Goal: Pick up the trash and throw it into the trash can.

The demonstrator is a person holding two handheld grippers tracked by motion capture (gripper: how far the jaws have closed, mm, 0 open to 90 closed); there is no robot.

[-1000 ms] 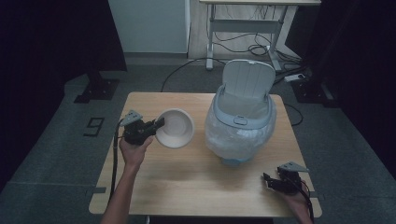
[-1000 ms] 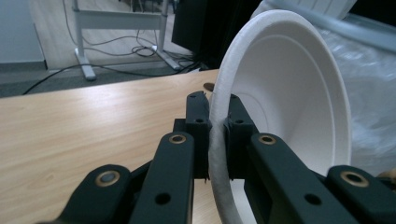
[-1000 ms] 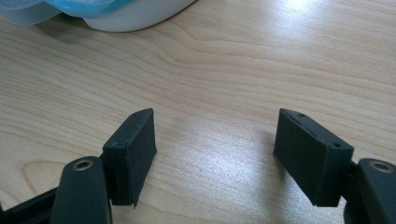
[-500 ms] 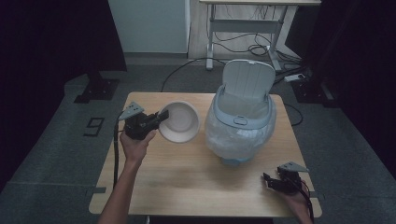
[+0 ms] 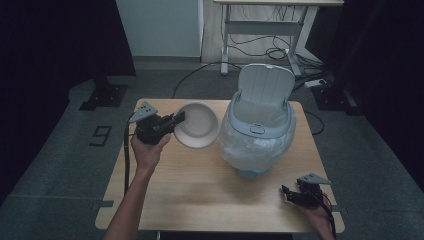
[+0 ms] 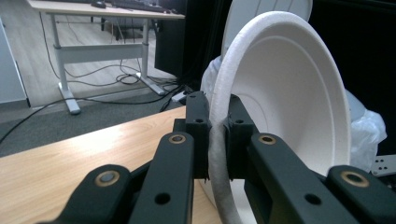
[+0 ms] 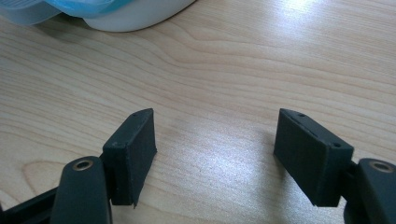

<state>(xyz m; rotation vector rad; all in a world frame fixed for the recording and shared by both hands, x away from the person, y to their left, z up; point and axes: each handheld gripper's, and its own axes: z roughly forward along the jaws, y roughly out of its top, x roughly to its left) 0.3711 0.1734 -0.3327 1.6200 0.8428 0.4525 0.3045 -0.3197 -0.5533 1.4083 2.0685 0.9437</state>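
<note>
The left gripper [image 5: 176,120] pinches the rim of the white, round foam bowl [image 5: 199,125], its pads clamped on either side of the rim at the bowl's nine o'clock edge. The bowl is tilted on edge above the pale wooden table [image 5: 200,190], hollow facing the camera, just beside the light-blue plastic bin with a raised lid and clear liner [image 5: 259,135] at its three o'clock. Bare tabletop lies open toward six o'clock. Near the table's front right edge, the right gripper [image 5: 286,192] rests low, jaws apart with nothing between them.
</note>
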